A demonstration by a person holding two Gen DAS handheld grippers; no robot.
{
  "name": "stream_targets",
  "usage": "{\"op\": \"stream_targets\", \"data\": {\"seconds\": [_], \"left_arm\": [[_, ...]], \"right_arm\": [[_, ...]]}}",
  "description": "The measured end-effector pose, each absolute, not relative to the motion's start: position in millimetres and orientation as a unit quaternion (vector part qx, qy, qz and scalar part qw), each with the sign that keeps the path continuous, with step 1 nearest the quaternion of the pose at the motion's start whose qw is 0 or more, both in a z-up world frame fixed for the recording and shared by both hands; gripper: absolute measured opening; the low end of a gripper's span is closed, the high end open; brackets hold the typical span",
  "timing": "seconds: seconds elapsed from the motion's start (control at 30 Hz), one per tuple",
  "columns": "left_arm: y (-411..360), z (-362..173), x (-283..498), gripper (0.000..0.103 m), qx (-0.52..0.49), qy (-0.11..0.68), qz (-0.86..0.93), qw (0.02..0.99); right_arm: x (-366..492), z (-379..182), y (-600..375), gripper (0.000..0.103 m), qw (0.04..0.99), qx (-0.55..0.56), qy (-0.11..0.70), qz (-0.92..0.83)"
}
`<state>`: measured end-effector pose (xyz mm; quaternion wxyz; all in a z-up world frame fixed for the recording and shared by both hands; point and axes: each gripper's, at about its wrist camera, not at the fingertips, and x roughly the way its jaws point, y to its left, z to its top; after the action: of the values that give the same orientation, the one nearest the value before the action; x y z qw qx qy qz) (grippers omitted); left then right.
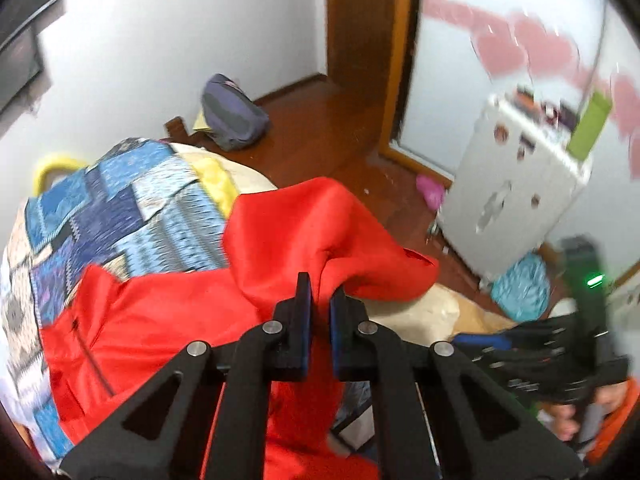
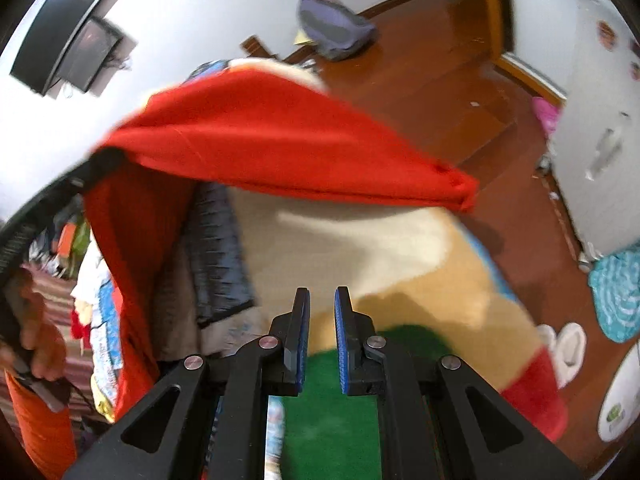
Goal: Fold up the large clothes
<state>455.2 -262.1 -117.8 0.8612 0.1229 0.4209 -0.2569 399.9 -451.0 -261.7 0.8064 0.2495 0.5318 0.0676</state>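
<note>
A large red garment (image 1: 168, 320) lies over a bed with a blue patchwork quilt (image 1: 120, 216). My left gripper (image 1: 320, 300) is shut on a fold of the red garment and lifts it, so one end hangs out to the right (image 1: 400, 272). In the right wrist view the lifted red cloth (image 2: 280, 144) stretches across above the bed, held at the left by the left gripper (image 2: 92, 168). My right gripper (image 2: 322, 308) is open a little and empty, below the cloth and apart from it. It shows at the right edge of the left wrist view (image 1: 560, 344).
A cream, green and red blanket (image 2: 360, 248) covers the bed's near part. A white cabinet (image 1: 512, 192) stands at the right on the wooden floor (image 1: 332, 132). A grey bag (image 1: 232, 112) lies by the wall. A teal mat (image 2: 616, 292) and white slippers (image 2: 568, 348) lie on the floor.
</note>
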Motion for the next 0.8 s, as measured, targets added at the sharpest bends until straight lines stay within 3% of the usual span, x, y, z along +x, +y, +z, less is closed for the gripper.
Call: {"op": "stream_targets", "data": {"seconds": [0.17, 0.57, 0.8], "left_arm": [[-194, -124, 453, 0.007, 0.082, 0.434, -0.236, 0.866], [-106, -251, 449, 0.007, 0.028, 0.546, -0.189, 0.816], [-89, -262, 452, 0.008, -0.022, 0.562, -0.210, 0.800]], "right_arm": [[434, -263, -396, 0.007, 0.813, 0.229, 0.528, 0.082], [520, -272, -355, 0.007, 0.839, 0.269, 0.473, -0.015], [550, -239, -302, 0.007, 0.833, 0.262, 0.475, 0.109]]}}
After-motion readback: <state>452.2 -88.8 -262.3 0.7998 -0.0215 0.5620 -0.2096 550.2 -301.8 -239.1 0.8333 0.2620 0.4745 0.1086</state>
